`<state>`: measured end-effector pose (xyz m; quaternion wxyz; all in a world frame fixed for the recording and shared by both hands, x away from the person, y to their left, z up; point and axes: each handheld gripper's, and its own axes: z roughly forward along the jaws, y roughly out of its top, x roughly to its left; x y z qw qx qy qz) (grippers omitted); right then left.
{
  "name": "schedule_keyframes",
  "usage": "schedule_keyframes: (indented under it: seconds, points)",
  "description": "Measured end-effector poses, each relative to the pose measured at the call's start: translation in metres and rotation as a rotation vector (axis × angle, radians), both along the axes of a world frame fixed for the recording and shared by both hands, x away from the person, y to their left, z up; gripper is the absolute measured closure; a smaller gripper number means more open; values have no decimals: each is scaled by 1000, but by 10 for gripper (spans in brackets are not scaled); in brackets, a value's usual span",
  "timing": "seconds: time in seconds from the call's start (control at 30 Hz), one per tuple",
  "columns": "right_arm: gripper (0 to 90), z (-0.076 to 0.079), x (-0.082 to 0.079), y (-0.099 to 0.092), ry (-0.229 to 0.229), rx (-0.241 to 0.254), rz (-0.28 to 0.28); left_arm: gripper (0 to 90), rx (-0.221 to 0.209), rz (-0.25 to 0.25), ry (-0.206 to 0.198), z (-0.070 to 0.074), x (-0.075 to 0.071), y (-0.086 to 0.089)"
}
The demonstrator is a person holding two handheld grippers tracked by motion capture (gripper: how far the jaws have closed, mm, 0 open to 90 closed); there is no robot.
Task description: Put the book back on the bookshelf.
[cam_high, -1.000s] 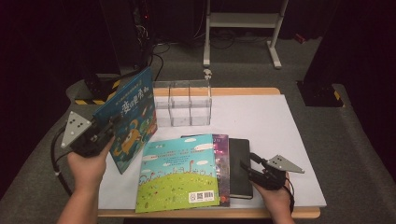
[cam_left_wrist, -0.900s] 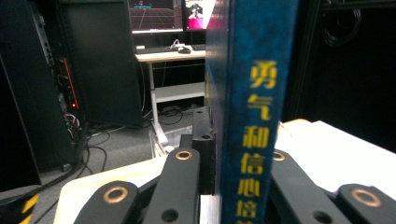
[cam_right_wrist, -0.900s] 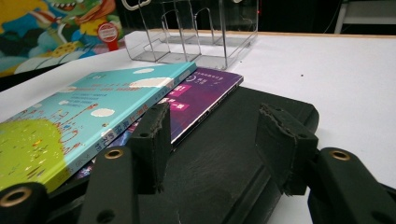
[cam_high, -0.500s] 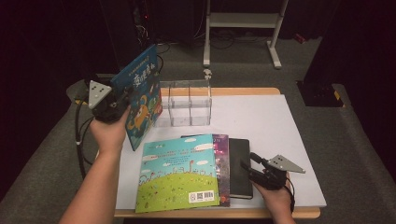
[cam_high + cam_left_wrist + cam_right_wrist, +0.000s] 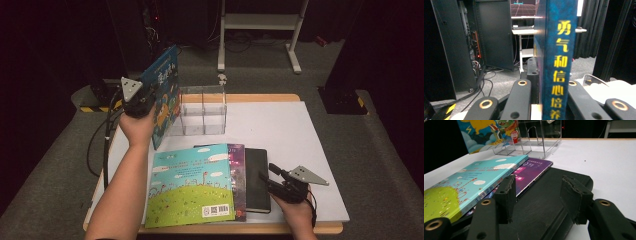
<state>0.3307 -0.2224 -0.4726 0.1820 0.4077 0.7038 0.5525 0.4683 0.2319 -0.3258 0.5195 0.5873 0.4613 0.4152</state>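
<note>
A: What's nearest the person's edge of the table (image 5: 320,150)?

B: The right gripper (image 5: 276,180), low at the right corner. Its jaws stand apart with nothing clamped between them, hanging over the black book (image 5: 258,179). In the right gripper view that black cover (image 5: 544,202) lies flat under both jaws, but I can't tell whether they touch it.

A: And beside the black book?

B: A purple book (image 5: 238,165) lies partly under a green and light blue picture book (image 5: 190,185), whose edge overlaps it. All three lie flat on the white sheet that covers the table, close together at the near edge.

A: Farther on?

B: A clear plastic book stand (image 5: 202,110) with upright dividers sits toward the far side of the table, left of the middle.

A: Where's the book being handled?

B: The blue picture book (image 5: 164,95) is held upright in the air at the table's far left, just beside the stand's left end, tilted a little. The left gripper (image 5: 145,95) is clamped on it. In the left gripper view its spine (image 5: 557,62), with yellow characters, rises between the two jaws, which press its covers from either side.

A: Beyond the table?

B: Grey carpet, a white metal frame (image 5: 260,30) and dark cabinets.
</note>
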Motion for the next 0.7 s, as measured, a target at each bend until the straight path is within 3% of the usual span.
schedule_keyframes:
  seconds: [0.2, 0.33, 0.5, 0.7]
  points:
    - [462, -1, 0, 0, 2, 2, 3, 830, -4, 2, -18, -10, 0, 1]
    - [462, -2, 0, 2, 7, -1, 10, 825, 28, -11, -18, -13, -7, 2]
    - [461, -2, -1, 5, 8, -7, 19, 815, 91, -39, 19, -14, -19, 1]
    - [460, -3, 0, 7, 15, -6, 20, 811, 99, -57, 52, -15, -27, 6]
